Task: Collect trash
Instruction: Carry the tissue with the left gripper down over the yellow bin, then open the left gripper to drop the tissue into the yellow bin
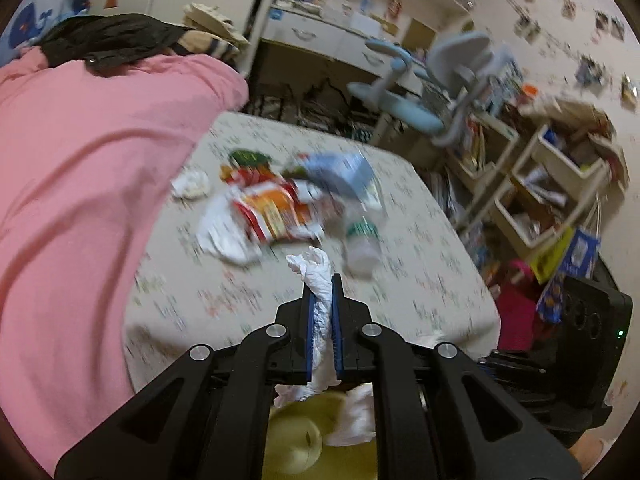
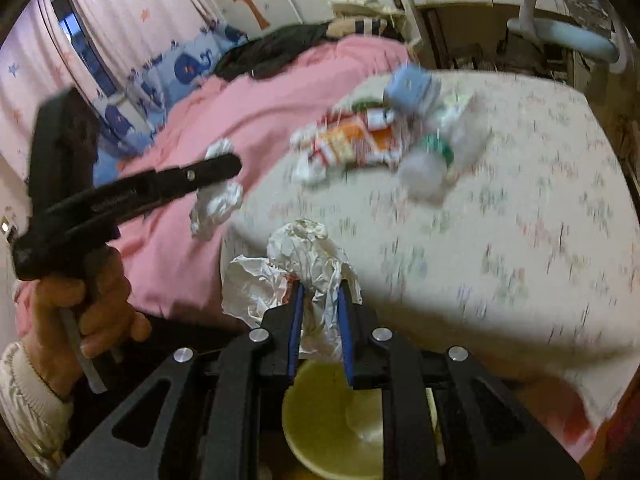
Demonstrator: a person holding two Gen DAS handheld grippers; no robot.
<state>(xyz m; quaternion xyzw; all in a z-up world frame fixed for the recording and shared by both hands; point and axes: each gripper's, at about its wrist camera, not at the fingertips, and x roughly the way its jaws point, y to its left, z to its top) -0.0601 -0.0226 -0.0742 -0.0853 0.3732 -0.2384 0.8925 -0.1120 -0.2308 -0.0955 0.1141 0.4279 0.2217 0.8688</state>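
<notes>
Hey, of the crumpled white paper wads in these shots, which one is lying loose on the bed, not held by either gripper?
The small white wad by the pink blanket; the others are clamped in the left gripper and right gripper.

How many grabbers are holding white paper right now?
2. The left gripper pinches a twisted tissue; the right gripper clamps a crumpled paper.
</notes>
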